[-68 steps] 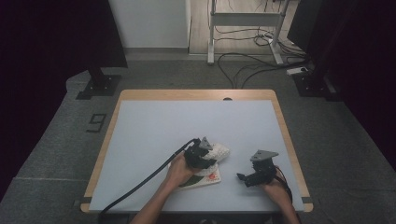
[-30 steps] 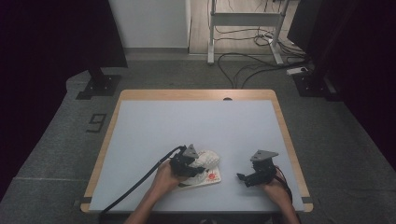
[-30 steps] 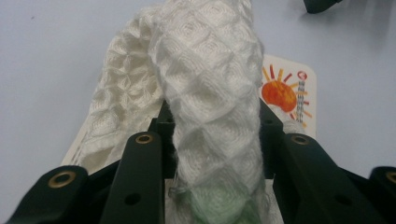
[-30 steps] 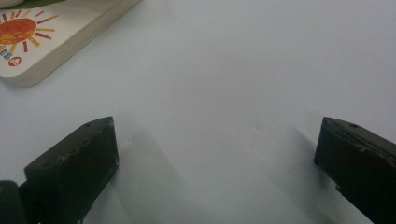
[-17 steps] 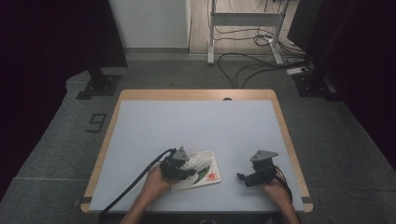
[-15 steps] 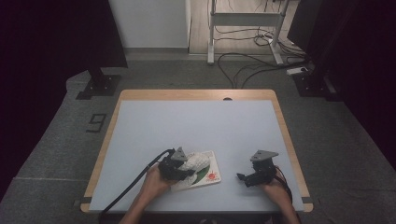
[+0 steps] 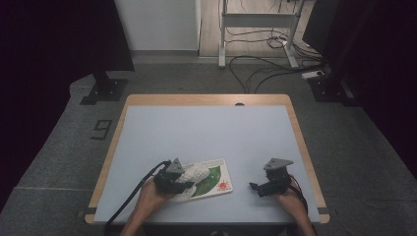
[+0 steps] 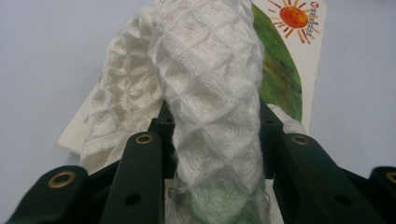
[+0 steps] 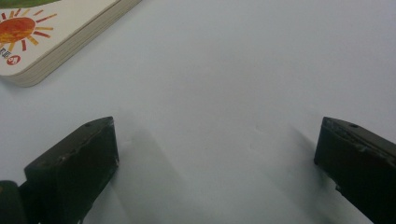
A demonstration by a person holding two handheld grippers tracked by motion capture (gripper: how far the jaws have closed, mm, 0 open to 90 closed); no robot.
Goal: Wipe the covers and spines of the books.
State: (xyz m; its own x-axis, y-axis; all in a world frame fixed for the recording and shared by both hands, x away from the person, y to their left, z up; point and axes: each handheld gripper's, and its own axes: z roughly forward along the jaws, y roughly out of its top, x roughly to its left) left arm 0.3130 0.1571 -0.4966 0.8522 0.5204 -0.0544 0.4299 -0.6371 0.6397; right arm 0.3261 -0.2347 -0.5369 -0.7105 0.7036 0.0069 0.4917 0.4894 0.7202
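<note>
A white waffle-knit cloth (image 8: 205,93) lies bunched on a board book (image 7: 216,177) with a green leaf and a red sun on its cover, near the table's front edge. My left gripper (image 7: 172,178) is shut on a fold of that cloth (image 7: 193,176), which runs up between its two black jaws in the left gripper view. The book's sun corner (image 8: 299,18) shows beyond the cloth. My right gripper (image 7: 263,186) rests to the right of the book, jaws open with only bare table between them. The book's corner (image 9: 32,42) sits at the upper left of the right gripper view.
The pale blue table (image 7: 206,132) has a wooden rim and stretches away behind the book. A black cable (image 7: 133,196) trails from the left gripper over the front edge. Dark stands, a white frame and loose cables crowd the floor beyond the table.
My left gripper has slid leftward along the front of the table, dragging the white cloth across the book's cover. The right gripper has stayed in place.
</note>
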